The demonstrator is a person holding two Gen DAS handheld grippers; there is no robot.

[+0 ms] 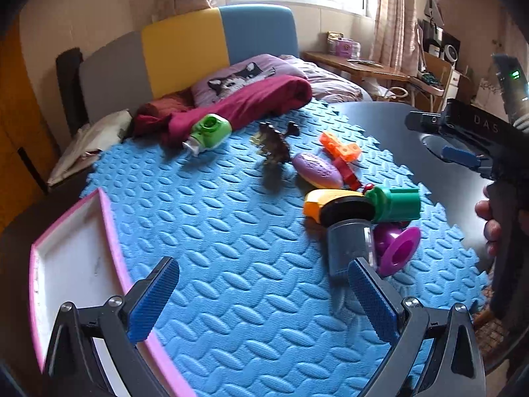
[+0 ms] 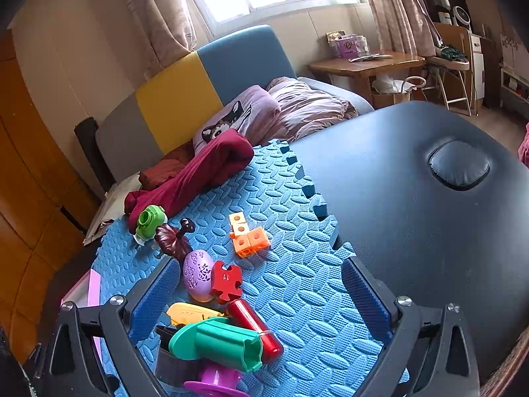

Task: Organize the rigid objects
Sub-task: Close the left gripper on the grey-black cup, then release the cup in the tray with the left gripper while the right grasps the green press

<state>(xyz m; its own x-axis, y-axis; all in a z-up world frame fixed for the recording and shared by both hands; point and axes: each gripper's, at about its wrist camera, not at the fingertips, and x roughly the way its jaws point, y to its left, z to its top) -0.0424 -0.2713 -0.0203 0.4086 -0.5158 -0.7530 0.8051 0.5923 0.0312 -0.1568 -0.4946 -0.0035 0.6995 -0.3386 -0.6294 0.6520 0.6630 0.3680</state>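
Note:
Several toys lie on a blue foam mat [image 1: 215,218]: a green-white toy [image 1: 208,134], a dark brown figure [image 1: 274,144], orange cubes [image 1: 339,145], a purple egg [image 1: 317,170], a yellow piece [image 1: 322,198], a green cylinder [image 1: 395,203], a grey cup [image 1: 350,248] and a purple funnel [image 1: 398,248]. My left gripper [image 1: 264,292] is open and empty above the mat, its right pad beside the grey cup. A pink-rimmed white tray [image 1: 72,264] sits at left. My right gripper [image 2: 261,301] is open over the green cylinder [image 2: 224,340], a red tube [image 2: 254,326], a red puzzle piece [image 2: 226,281] and the purple egg [image 2: 197,274].
A dark red cloth [image 1: 251,106] lies at the mat's far edge, with a pillow and a yellow-blue headboard [image 1: 215,43] behind. The mat covers part of a black padded table [image 2: 429,198]. A wooden desk [image 2: 363,63] and chairs stand at the far right.

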